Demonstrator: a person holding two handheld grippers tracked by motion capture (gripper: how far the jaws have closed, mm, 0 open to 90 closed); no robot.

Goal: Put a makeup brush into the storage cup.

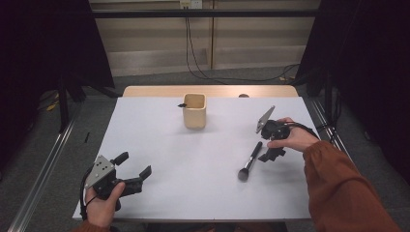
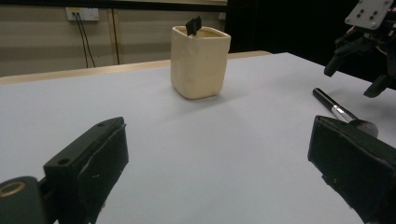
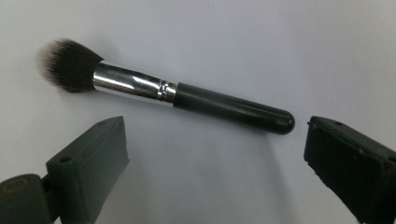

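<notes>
White tabletop (image 1: 193,169) wide open; right claw (image 1: 270,153) spread beside brush (image 1: 250,161).

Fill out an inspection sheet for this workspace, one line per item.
Surface: white table top, flat, with a wooden strip along its far edge.
Job's things: makeup brush lying flat on the table, bristles toward the person; beige cup upright near the far edge, a small black piece sticking up at its rim.
Clutter: nothing seen.
Grippers: right gripper hangs over the brush handle, jaws open, not touching; left gripper at the near left, jaws open, empty.
Cables: black cables run down the back wall and across the floor.
Surroundings: dark curtains both sides, grey floor, wall socket.
</notes>
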